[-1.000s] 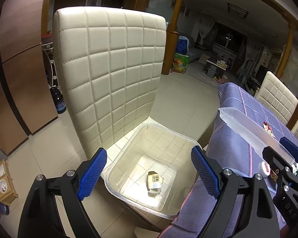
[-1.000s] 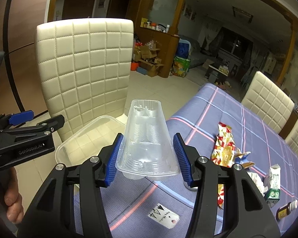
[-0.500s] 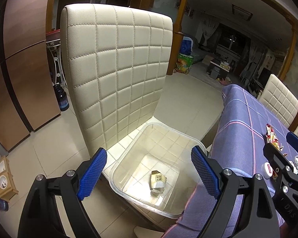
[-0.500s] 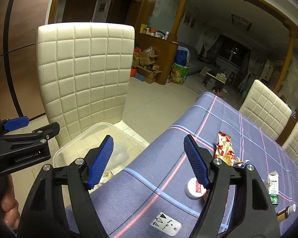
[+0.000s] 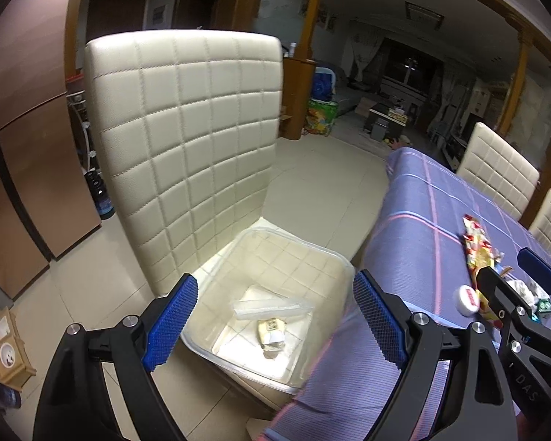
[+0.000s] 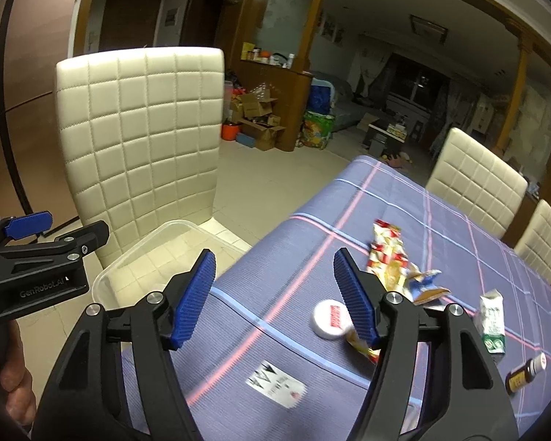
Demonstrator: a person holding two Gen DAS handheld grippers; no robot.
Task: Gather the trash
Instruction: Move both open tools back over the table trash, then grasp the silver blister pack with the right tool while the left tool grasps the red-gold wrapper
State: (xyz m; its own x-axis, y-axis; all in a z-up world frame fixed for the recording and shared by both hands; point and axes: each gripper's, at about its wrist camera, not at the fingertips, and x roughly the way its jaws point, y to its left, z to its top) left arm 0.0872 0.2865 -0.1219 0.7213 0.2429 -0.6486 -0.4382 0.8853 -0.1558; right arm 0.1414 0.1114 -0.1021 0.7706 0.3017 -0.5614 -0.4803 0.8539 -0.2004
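Nearest in the left wrist view, the left gripper (image 5: pixel 275 316) hangs with its blue-padded jaws spread wide and nothing between them, poised over the clear plastic bin (image 5: pixel 314 253) that sits on the seat of the cream quilted chair (image 5: pixel 187 139); down in the bin lies the clear plastic tray (image 5: pixel 272 307), flat on the bottom, with a small yellowish carton (image 5: pixel 272 332) just in front of it. Over to the right wrist view now: the right gripper (image 6: pixel 275 290) is above the near end of the purple plaid tablecloth (image 6: pixel 404 213), its jaws parted and empty, having just been closing a little; a person's hand (image 6: pixel 13 378) grips the left tool's handle at the far left edge. Near on the cloth, a white printed label (image 6: pixel 277 384) lies flat; just beyond it a white round cap with red lettering (image 6: pixel 330 319) sits beside the right jaw; further right, a small brown bottle (image 6: pixel 525 373) lies on its side and a green-and-white carton (image 6: pixel 492 323) stands near it. Further back, the red-and-gold crumpled wrapper (image 6: pixel 389 253) stretches along the cloth. Far right, two more cream chairs (image 6: pixel 474 180) line the table's edge; beyond, cardboard boxes (image 6: pixel 257 117) pile up by a wooden counter.
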